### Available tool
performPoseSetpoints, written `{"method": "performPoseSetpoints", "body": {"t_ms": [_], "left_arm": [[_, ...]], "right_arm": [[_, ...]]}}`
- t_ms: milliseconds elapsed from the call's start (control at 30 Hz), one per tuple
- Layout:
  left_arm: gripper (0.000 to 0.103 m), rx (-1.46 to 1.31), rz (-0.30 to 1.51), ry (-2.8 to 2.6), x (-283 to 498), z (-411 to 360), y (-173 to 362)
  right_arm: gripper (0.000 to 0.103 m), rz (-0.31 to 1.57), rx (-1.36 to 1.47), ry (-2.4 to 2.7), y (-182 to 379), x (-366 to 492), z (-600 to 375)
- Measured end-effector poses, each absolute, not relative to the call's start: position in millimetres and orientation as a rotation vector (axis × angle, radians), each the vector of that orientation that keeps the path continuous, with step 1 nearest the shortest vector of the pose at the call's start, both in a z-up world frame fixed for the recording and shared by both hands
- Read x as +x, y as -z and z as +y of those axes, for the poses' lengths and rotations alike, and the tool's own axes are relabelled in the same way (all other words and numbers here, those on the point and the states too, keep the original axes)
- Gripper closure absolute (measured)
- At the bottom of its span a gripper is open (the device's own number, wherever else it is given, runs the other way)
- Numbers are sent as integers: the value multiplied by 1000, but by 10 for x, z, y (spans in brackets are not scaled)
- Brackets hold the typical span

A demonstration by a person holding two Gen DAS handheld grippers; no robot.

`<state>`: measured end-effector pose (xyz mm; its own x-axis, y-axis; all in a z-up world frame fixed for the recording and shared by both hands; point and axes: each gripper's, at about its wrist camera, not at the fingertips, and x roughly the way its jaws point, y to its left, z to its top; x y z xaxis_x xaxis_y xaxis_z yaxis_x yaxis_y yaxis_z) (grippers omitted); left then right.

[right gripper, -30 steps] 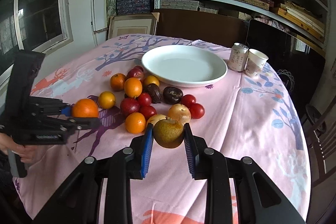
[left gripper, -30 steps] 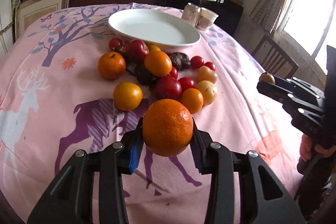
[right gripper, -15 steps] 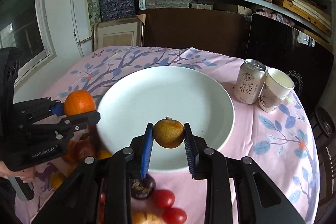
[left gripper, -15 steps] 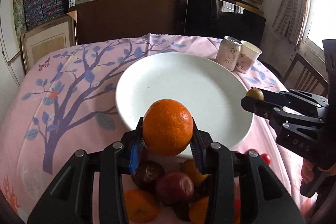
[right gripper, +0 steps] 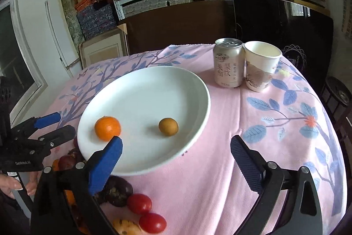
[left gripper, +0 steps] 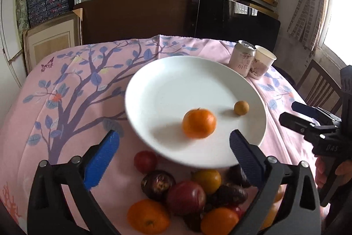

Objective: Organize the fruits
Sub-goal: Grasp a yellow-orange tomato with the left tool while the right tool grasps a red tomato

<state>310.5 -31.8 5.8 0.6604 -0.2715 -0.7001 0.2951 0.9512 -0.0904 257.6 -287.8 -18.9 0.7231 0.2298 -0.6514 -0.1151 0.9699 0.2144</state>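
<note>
Both the left gripper (left gripper: 173,148) and right gripper (right gripper: 176,152) are opening, nothing between them; the loose fruit pile (left gripper: 193,197) lies nearer, below the white round plate (left gripper: 154,89).

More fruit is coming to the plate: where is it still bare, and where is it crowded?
The white plate is bare across its far half, toward the can and paper cup. Its near part holds the orange and the small brown fruit, with a gap between them. The fruit pile crowds the near rim.
</note>
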Motion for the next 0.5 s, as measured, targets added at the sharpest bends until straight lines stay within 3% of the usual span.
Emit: {"method": "performPoseSetpoints", "body": {"t_ms": [300, 500], "left_arm": [[4, 158, 864, 316, 1989, 102, 187], [4, 157, 938, 373, 1890, 43, 499]], "right_arm": [[4, 781, 59, -228, 440, 2059, -2894], [4, 809, 49, -233, 598, 2079, -2790]]}}
